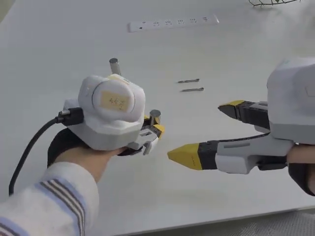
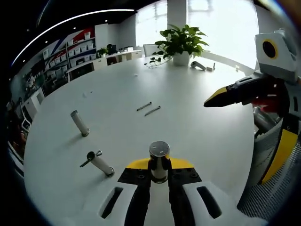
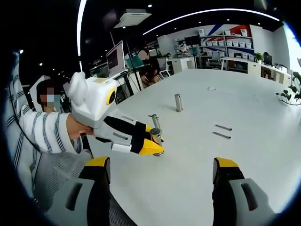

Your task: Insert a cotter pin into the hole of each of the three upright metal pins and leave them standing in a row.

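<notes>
White table (image 1: 147, 191): left claw (image 2: 159, 165) grips upright pin (image 2: 159, 150).

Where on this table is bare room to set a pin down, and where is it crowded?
Free: the table between the power strip and the two loose cotter pins, and the near stretch under the right gripper. Crowded: around the left gripper, where the three metal pins stand.

Head view staying bright and even, white tabletop (image 1: 147, 196) washing paler toward far edge, nearest objects softening slightly out of focus. Window (image 2: 225, 19) blowing out to white glare in left gripper view, plant (image 2: 181, 40) standing backlit. Upright pin (image 2: 80, 123) throwing short soft shadow. Ceiling strip light (image 3: 81, 28) streaking in right gripper view, room behind sitting dim. Fisheye bending lines toward edges of both gripper views.
</notes>
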### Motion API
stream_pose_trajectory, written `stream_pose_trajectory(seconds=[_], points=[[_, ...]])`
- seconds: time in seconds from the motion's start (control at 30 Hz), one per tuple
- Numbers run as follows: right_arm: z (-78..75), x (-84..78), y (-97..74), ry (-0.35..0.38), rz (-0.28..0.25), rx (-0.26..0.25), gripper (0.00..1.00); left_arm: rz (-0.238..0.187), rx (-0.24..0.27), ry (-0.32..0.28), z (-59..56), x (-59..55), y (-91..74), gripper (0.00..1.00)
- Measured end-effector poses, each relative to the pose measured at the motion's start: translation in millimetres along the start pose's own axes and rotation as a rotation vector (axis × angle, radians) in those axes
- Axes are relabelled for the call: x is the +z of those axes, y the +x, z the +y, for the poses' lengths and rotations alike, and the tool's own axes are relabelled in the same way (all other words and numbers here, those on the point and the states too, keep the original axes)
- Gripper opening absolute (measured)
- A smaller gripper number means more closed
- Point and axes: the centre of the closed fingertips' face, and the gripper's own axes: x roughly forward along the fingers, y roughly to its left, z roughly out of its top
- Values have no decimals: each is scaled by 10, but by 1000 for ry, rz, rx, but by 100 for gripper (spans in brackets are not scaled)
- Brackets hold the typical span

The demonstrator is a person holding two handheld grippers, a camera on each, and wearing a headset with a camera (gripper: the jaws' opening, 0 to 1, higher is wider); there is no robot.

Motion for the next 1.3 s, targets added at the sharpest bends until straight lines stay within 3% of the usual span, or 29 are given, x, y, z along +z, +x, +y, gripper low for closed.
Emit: stream_pose_trajectory(seconds=[0.2, 0.4, 0.73, 0.87, 0.97, 1.3], points=[[6, 28, 1, 0, -18, 4, 88, 7, 19, -29, 27, -41, 14, 9], [52, 169, -19, 28, -92, 32, 89, 8, 19, -52, 26, -70, 36, 9], [74, 104, 13, 25, -62, 35, 90, 12, 16, -38, 15, -126, 44, 9], [86, 174, 17, 29, -100, 45, 91, 11, 15, -17, 8, -125, 41, 9], [73, 222, 14, 40, -128, 48, 91, 12, 21, -36, 5, -138, 36, 10], [103, 173, 48, 27, -102, 49, 91, -12, 5, -47, -29, -165, 8, 10]])
